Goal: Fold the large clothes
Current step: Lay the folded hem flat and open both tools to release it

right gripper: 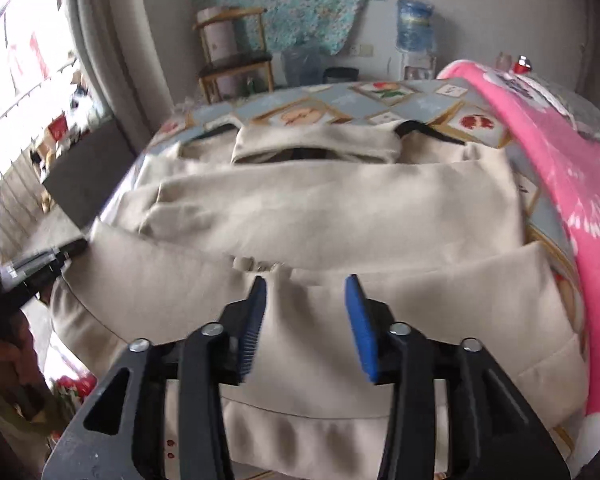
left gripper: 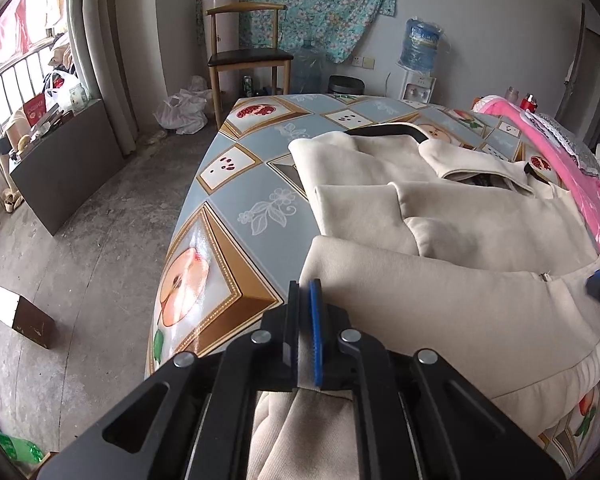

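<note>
Left wrist view takes in a room with a concrete floor point(left gripper: 80, 232), and the biggest thing in it is the tabletop point(left gripper: 236, 184), covered in a blue-grey cloth printed with framed fruit pictures. Spread over most of its near and right part lies the beige garment point(left gripper: 452, 312), a large hooded top with both sleeves folded across its body and the hood point(left gripper: 472, 160) lying toward the far edge, a black strip showing beside it. A pink blanket point(left gripper: 572, 176) runs along the right edge of the tabletop, just beside the garment. Beyond the far edge stand a wooden chair point(left gripper: 246, 54) against a floral wall hanging, and a water dispenser point(left gripper: 419, 80) with a blue bottle on top. The left claw point(left gripper: 305, 288) is pinched tight on the garment's near hem, the fabric bunching between its fingers and trailing down under it. In the right wrist view, which is somewhat blurred, the right claw point(right gripper: 306, 284) stands partly spread above the garment's near hem, its blue pads point(right gripper: 360, 320) apart and not pressing the cloth, though a small raised pucker of fabric sits between the tips. The left claw shows at that view's left edge, at the garment's left corner.
</note>
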Demonstrator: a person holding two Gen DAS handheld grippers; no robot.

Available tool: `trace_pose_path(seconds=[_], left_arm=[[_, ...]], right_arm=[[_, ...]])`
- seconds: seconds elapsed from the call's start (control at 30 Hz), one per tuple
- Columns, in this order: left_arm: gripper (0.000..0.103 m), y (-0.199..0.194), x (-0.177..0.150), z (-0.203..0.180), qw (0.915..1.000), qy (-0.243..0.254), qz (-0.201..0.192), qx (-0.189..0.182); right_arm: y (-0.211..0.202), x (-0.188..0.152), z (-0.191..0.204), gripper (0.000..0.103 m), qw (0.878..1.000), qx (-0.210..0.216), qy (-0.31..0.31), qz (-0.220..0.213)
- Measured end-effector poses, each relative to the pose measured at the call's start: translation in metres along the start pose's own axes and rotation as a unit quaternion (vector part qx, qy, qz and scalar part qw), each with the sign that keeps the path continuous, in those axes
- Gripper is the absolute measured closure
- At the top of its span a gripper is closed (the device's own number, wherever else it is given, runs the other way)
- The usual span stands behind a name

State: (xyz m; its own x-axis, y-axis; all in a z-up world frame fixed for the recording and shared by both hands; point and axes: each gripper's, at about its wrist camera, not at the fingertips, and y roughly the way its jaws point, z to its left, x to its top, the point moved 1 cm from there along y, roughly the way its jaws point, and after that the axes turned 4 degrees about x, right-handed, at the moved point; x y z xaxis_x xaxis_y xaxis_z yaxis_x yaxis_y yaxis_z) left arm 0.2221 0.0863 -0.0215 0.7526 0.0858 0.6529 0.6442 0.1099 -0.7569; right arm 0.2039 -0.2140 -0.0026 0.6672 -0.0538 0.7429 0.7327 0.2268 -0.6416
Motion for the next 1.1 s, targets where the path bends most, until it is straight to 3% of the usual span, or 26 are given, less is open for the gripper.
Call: trace_pose_path(seconds=[0.07, 0.17, 0.33, 0.4, 0.43, 0.5, 0.63, 0.77, 0.83, 0.93, 1.0, 1.1], left_arm=[[0.098, 0.001, 0.000, 0.000, 1.0000, -0.001, 0.002, 0.002], [0.098, 0.003, 0.000, -0.001, 1.0000, -0.002, 0.005, 0.005], [0.097, 0.006, -0.002, -0.002, 0.9998, -0.006, 0.010, 0.016], [0.097, 0.006, -0.002, -0.004, 0.9997, -0.004, 0.010, 0.023], [0.097, 0.005, -0.002, -0.005, 0.9996, -0.003, 0.009, 0.025], [0.097, 0.005, -0.003, -0.004, 0.9997, -0.004, 0.008, 0.025], [0.097, 0.007, -0.003, -0.004, 0.9996, -0.005, 0.008, 0.028], [0.097, 0.006, -0.002, -0.004, 0.9995, -0.005, 0.008, 0.031], [0.097, 0.007, -0.002, -0.003, 0.9995, -0.008, 0.010, 0.030], [0.097, 0.007, -0.001, -0.003, 0.9994, -0.007, 0.012, 0.031], [0.097, 0.005, -0.001, -0.003, 0.9994, -0.003, 0.012, 0.031], [0.097, 0.004, -0.002, -0.001, 0.9996, -0.004, 0.012, 0.027]], right_arm=[[-0.017, 0.002, -0.027, 0.052, 0.999, -0.022, 0.026, -0.006], [-0.014, -0.001, -0.061, 0.052, 0.996, -0.074, 0.033, 0.027], [0.008, -0.007, -0.069, 0.053, 0.994, -0.097, 0.002, 0.043], [0.024, -0.012, -0.071, 0.074, 0.994, -0.095, 0.002, 0.052], [0.026, -0.014, -0.071, 0.076, 0.995, -0.087, 0.004, 0.051], [0.022, -0.014, -0.067, 0.096, 0.995, -0.087, -0.005, 0.044], [-0.006, -0.002, -0.061, 0.099, 0.996, -0.092, -0.002, -0.004], [-0.024, 0.015, -0.060, 0.099, 0.994, -0.097, 0.005, -0.051], [-0.009, 0.013, -0.065, 0.099, 0.994, -0.100, 0.011, -0.038], [0.027, 0.000, -0.083, 0.095, 0.994, -0.105, 0.033, 0.020], [0.012, 0.000, -0.094, 0.086, 0.994, -0.082, 0.074, 0.001], [-0.027, 0.003, -0.112, 0.079, 0.989, -0.083, 0.115, -0.046]])
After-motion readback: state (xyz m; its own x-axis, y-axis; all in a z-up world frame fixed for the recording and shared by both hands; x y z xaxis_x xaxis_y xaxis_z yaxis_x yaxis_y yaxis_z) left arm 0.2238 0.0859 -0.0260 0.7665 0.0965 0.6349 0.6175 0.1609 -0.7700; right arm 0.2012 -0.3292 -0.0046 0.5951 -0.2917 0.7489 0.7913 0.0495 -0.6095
